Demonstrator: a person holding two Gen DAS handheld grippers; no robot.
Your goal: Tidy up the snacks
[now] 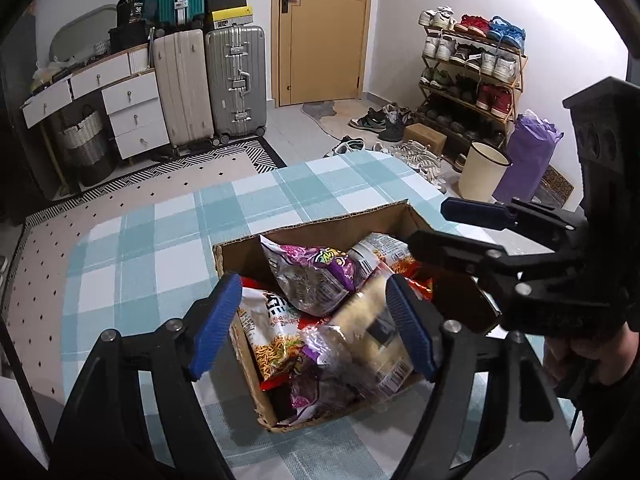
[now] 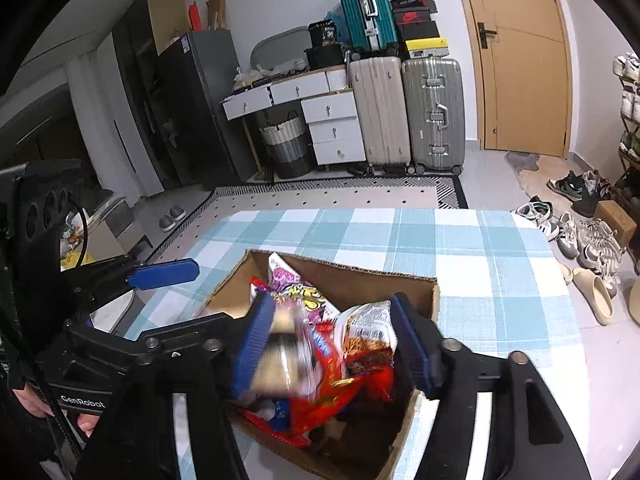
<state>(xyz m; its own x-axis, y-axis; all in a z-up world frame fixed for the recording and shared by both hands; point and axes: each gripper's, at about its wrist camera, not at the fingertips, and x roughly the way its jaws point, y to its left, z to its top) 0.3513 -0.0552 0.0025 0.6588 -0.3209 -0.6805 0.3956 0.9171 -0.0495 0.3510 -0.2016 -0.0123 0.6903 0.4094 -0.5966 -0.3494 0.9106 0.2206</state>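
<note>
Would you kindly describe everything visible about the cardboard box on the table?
The cardboard box is brown corrugated card, open-topped with rough, ragged rim edges. It sits upright on the blue-and-white checked tablecloth, packed with crinkly snack packets in purple, red and clear film. Both grippers hover above it.

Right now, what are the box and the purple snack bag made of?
Box: corrugated cardboard, matte brown; fluted cut edge shows along the rim. Purple snack bag: looks like thin plastic film, glossy; crinkles and glare, clear patches.
</note>
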